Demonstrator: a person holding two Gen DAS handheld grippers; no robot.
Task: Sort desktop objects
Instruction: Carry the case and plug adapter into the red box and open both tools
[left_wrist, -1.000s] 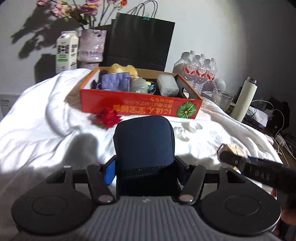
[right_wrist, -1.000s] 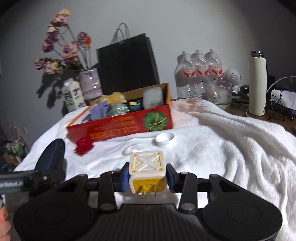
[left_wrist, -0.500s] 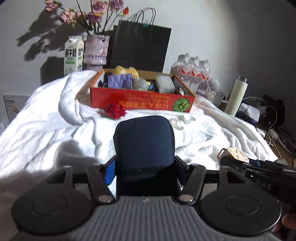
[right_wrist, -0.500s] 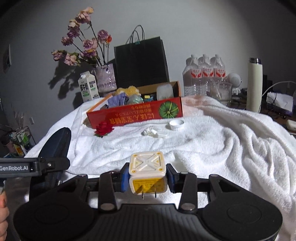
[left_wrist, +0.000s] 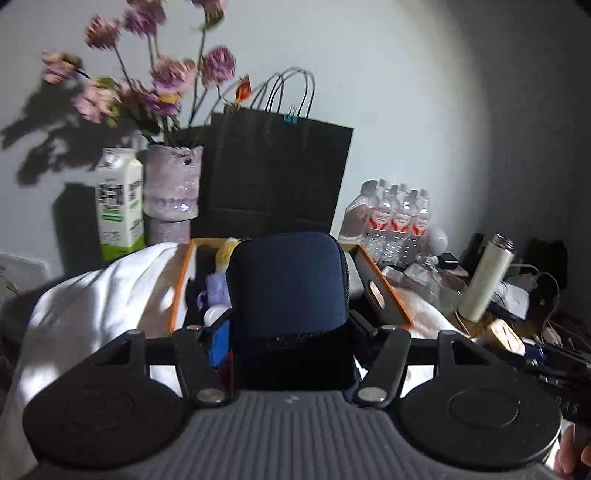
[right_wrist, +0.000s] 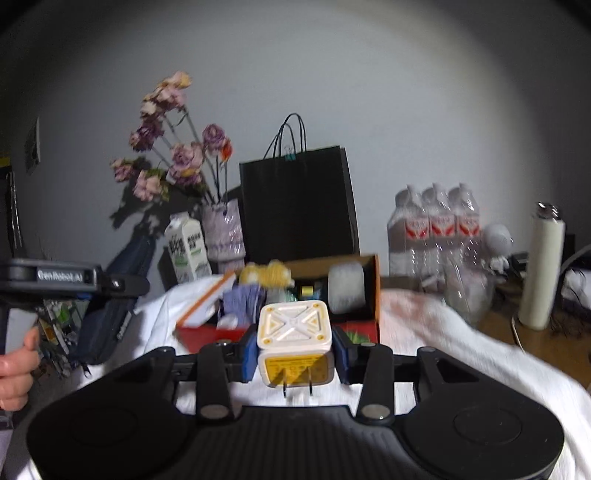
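Navy zipped pouch (left_wrist: 288, 288) clamped in left gripper (left_wrist: 288, 332); right gripper (right_wrist: 294, 347) pinches white-and-yellow plug (right_wrist: 294, 334)

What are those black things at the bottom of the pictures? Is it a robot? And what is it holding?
No robot: a person holds a grabbing tool in each hand. Each tool has a camera looking forward over its two fingers, so each picture is one tool's own view.

The left claw squeezes a dark blue zipped pouch. The right claw squeezes a white and yellow plug cube, its metal prongs pointing down.

Ahead is a white towel with an orange box on it, already holding small things. Behind stand a black paper bag, flowers in a vase, a milk carton, water bottles and a white flask.
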